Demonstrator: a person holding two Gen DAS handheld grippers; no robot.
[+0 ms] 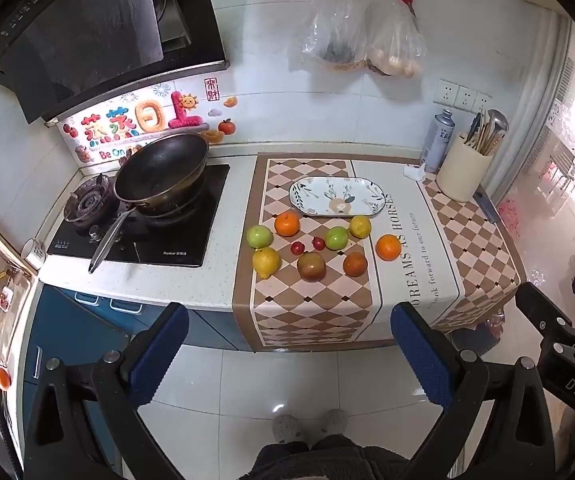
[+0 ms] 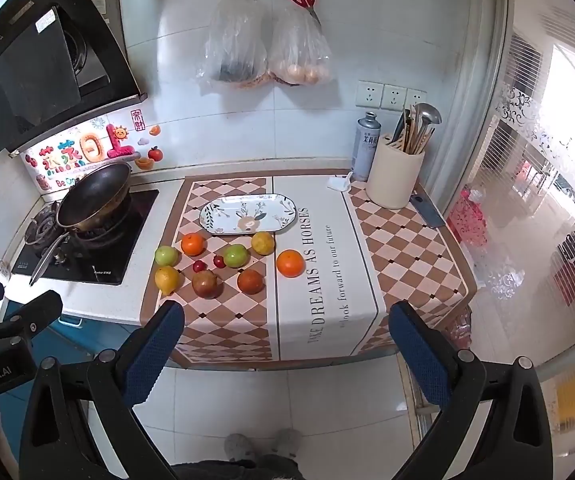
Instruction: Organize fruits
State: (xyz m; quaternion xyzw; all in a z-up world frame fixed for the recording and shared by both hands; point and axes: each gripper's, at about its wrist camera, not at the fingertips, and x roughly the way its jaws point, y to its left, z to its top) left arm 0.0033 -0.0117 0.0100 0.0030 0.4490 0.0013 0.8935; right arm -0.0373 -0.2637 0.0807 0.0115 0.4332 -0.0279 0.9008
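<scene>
Several fruits lie loose on the checkered counter mat: an orange (image 1: 287, 223) (image 2: 192, 243), green apples (image 1: 259, 236) (image 2: 235, 255), lemons (image 1: 266, 262) (image 2: 166, 279), a reddish pomegranate (image 1: 311, 266) (image 2: 206, 284), another orange (image 1: 388, 247) (image 2: 290, 263) and small red fruits (image 1: 297, 247) (image 2: 199, 266). Behind them sits an empty oval patterned plate (image 1: 337, 196) (image 2: 247, 214). My left gripper (image 1: 287, 344) hangs open over the floor in front of the counter, holding nothing. My right gripper (image 2: 287, 340) is open as well, level with the counter's front edge, with nothing between its fingers.
A wok (image 1: 161, 168) (image 2: 93, 196) rests on the gas hob at left. A cream utensil holder (image 1: 465, 168) (image 2: 395, 176) and a spray can (image 1: 439, 140) (image 2: 365, 146) stand at the back right. Plastic bags (image 1: 351, 36) (image 2: 263, 48) hang on the wall. A person's feet (image 1: 307, 426) are on the floor tiles.
</scene>
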